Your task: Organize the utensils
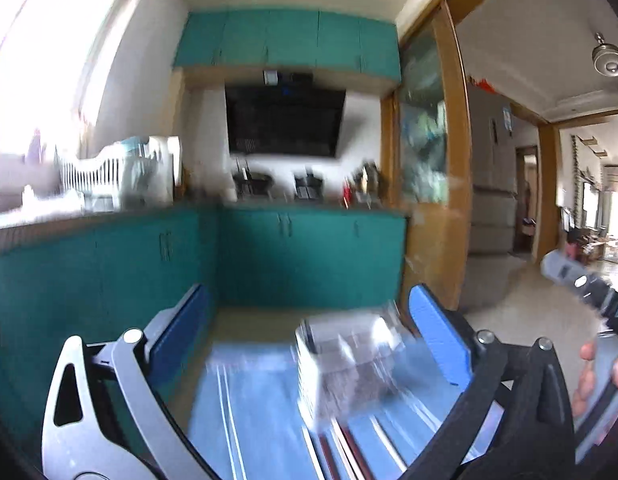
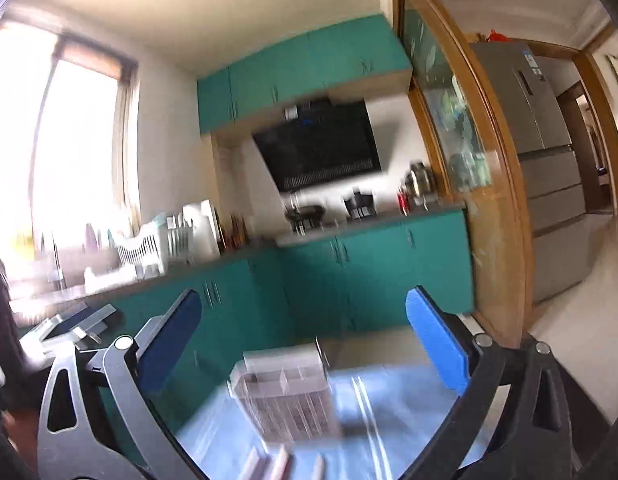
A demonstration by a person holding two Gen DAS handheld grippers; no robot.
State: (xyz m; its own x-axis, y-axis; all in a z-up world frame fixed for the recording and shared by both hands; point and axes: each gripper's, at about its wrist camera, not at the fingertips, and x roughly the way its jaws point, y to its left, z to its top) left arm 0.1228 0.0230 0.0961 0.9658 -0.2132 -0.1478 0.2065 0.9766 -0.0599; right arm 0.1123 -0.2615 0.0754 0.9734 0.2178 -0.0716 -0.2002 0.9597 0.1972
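Note:
A clear plastic utensil holder [image 1: 345, 360] with compartments stands on a blue table surface [image 1: 253, 408]; it also shows in the right wrist view [image 2: 289, 396]. Long thin utensils [image 1: 349, 448] lie blurred on the table in front of it, and some show in the right wrist view [image 2: 269, 464]. My left gripper [image 1: 309, 328] is open and empty, held above the table with the holder between its blue fingers. My right gripper [image 2: 305, 332] is open and empty, above and behind the holder. Both views are motion-blurred.
Teal kitchen cabinets [image 1: 309, 256] and a counter with a dish rack [image 1: 109, 172] lie beyond the table. A wooden door frame [image 1: 453, 160] and a fridge [image 2: 549, 152] are at the right. The other gripper [image 1: 589, 300] shows at the left view's right edge.

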